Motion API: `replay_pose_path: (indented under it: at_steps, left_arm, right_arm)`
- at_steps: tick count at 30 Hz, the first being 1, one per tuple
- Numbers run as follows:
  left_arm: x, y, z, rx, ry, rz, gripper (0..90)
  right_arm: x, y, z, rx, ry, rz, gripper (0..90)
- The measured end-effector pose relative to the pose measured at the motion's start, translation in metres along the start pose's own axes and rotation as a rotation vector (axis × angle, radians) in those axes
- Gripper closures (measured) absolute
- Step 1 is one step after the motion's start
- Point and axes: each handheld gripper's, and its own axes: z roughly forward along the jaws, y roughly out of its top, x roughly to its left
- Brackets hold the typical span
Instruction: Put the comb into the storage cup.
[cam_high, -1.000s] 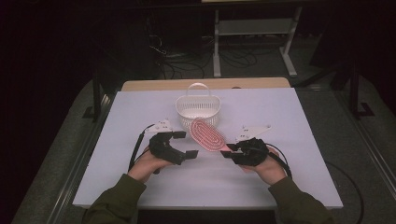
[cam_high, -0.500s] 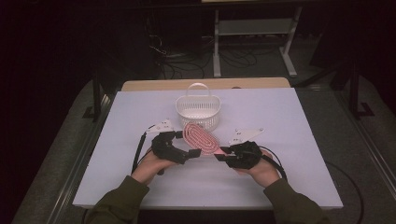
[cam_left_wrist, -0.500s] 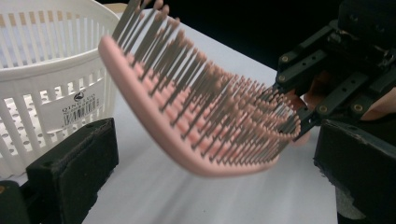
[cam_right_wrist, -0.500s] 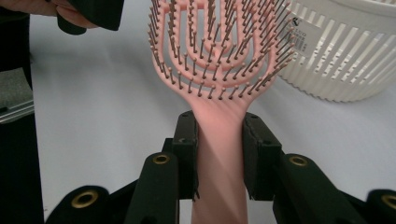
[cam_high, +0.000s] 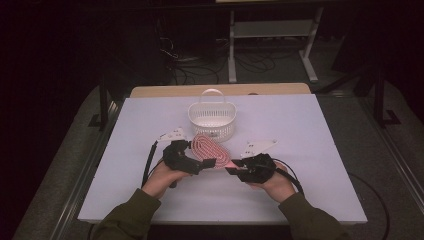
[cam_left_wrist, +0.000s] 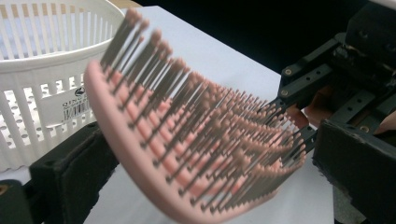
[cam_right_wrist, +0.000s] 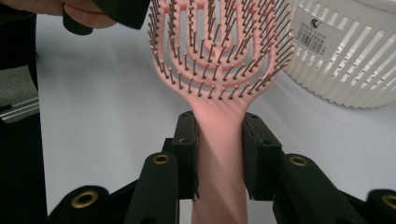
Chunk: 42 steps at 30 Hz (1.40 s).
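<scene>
A: Working left to right, how far along does this look?

B: The left gripper (cam_high: 197, 162) has its jaws standing apart around the head of the pink plastic paddle hairbrush with fine bristles (cam_high: 207, 148); I judge it isn't pinching yet. The right gripper (cam_high: 235, 170) is clamped on the brush's handle, both pads pressed to it.

A: And where is the brush?

B: Lifted off the white table (cam_high: 310, 150), just at six o'clock of the white slotted plastic basket with a hoop handle (cam_high: 212, 116), bristles tilted up. The pick-up seems done; a hand-over or a drop into the basket seems left. The basket looks empty so far.

A: Anything you can't make out?

B: In the left gripper view the brush head (cam_left_wrist: 196, 140) is blurred and hides where the pads sit. The handle's end runs off the bottom of the right gripper view (cam_right_wrist: 219, 158). Beyond the table, at twelve o'clock, all is dark.
</scene>
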Motion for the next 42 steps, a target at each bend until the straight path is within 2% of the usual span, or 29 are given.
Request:
replay_pose_path:
  at_steps: [5, 8, 25, 33, 42]
  left_arm:
    - [0.0014, 0.0005, -0.0021, -0.003, 0.015, -0.02, 5.6]
    - [0.0028, 0.0006, -0.0038, -0.005, 0.031, -0.031, 11.4]
    - [0.0047, 0.0009, -0.0061, -0.001, 0.036, -0.055, 25.1]
    - [0.0063, 0.0009, -0.0076, 0.001, 0.018, -0.068, 35.9]
    - [0.0081, 0.0006, -0.0073, 0.011, 0.001, -0.083, 42.5]
  right_arm:
    - [0.002, -0.0005, 0.0028, 0.002, -0.001, -0.003, 68.9]
    - [0.003, -0.0005, 0.004, 0.005, -0.006, -0.009, 68.9]
    - [0.005, -0.0008, 0.0072, 0.002, -0.031, -0.03, 68.9]
    - [0.0058, -0.0007, 0.0084, -0.001, -0.041, -0.032, 68.8]
    - [0.0065, -0.0011, 0.0093, 0.0, -0.048, -0.04, 68.7]
